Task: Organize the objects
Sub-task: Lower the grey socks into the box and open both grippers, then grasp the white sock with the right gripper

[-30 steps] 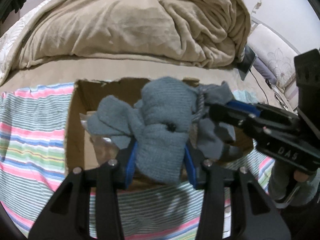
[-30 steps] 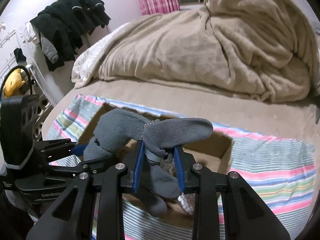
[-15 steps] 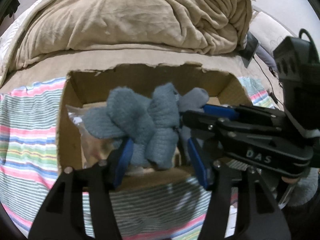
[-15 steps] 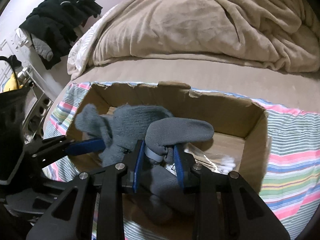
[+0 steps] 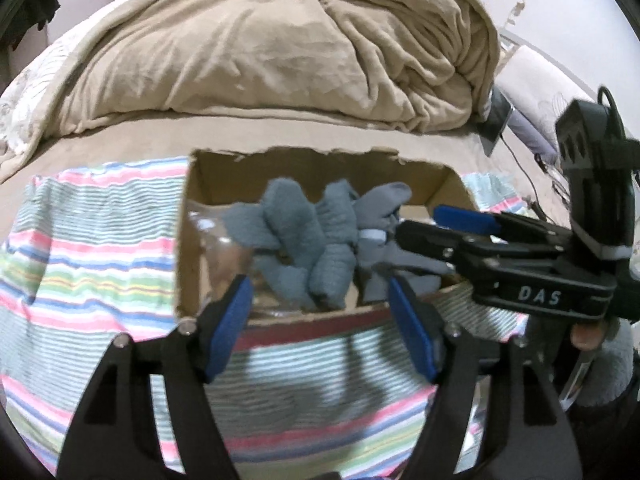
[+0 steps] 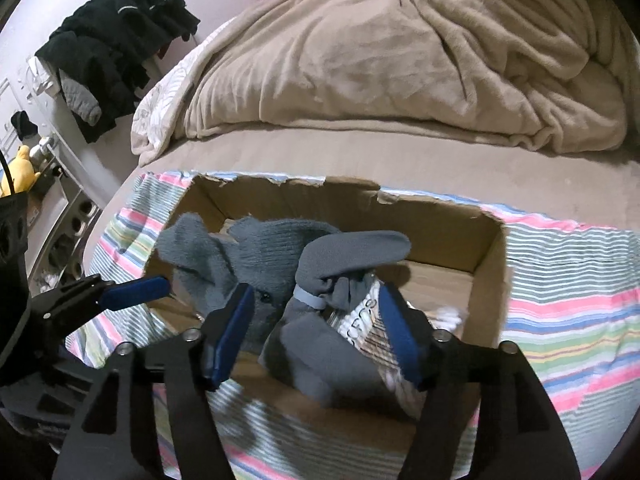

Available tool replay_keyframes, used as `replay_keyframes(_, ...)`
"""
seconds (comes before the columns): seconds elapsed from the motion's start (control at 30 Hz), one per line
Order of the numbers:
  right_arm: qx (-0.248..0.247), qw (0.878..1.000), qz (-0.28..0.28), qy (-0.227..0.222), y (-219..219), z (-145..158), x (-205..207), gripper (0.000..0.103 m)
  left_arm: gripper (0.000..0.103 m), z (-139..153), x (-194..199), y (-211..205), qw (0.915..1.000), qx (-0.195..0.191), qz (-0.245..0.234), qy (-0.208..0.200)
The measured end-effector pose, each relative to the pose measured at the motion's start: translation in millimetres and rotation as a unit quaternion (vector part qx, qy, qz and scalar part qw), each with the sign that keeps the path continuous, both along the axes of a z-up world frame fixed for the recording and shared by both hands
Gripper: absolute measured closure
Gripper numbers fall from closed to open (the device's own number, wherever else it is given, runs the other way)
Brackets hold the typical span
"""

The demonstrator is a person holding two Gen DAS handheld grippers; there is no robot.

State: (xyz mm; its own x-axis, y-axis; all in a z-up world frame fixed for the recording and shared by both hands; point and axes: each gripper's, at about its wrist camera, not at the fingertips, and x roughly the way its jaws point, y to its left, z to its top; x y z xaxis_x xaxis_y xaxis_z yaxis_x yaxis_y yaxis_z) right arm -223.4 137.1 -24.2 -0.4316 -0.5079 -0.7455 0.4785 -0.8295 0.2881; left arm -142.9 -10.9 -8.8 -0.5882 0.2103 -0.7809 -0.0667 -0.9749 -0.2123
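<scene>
A grey-blue knitted sock bundle [image 5: 308, 236] lies inside an open cardboard box [image 5: 184, 240] on a striped cloth. It also shows in the right wrist view [image 6: 264, 256], beside a darker grey sock bundle [image 6: 348, 256] with a pale band. My left gripper [image 5: 320, 312] is open, its blue pads apart at the box's near edge, just short of the bundle. My right gripper [image 6: 316, 332] is open, its pads either side of the darker bundle without pinching it; it also shows in the left wrist view [image 5: 436, 224] from the right.
The box [image 6: 488, 264] sits on a striped cloth [image 5: 88, 264] on a bed. A heaped beige blanket [image 5: 280, 48] lies behind it. Clear plastic bags [image 5: 216, 256] lie in the box. Dark clothes [image 6: 112, 48] hang at the left wall.
Both grippers lowered the sock bundles into the box and opened, letting them go. The left gripper has drawn back toward the box's near edge.
</scene>
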Motion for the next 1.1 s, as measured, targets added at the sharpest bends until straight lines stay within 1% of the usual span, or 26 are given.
replay_keyframes(0.3, 0.005, 1.000, -0.013, 0.019, 17.0, 22.6, 34.1, 0.034, 0.031, 13.4, 38.8, -7.7, 0.9999, 0.005, 0.010, 0.012)
replay_keyframes(0.5, 0.009, 0.999, -0.018, 0.026, 27.9, 30.8, 60.8, 0.034, 0.031, 18.7, 63.4, -5.5, 0.9998, 0.007, 0.009, 0.018)
replay_keyframes(0.7, 0.013, 0.999, -0.020, 0.028, 34.3, 31.1, 87.1, 0.034, 0.031, 18.0, 84.2, -3.4, 0.9997, 0.010, 0.011, 0.019)
replay_keyframes(0.87, 0.017, 0.999, -0.020, 0.028, 37.4, 28.1, 106.7, 0.034, 0.031, 11.8, 99.2, -4.3, 0.9996, 0.014, 0.020, 0.017)
replay_keyframes(0.97, 0.019, 0.999, -0.020, 0.028, 38.9, 25.0, 116.8, 0.034, 0.031, 7.5, 109.9, -4.3, 0.9993, 0.016, 0.024, 0.023)
replay_keyframes(1.1, 0.024, 0.999, -0.020, 0.023, 43.0, 16.8, 129.8, 0.034, 0.031, 1.2, 119.2, 0.2, 0.9995, 0.007, 0.018, 0.024)
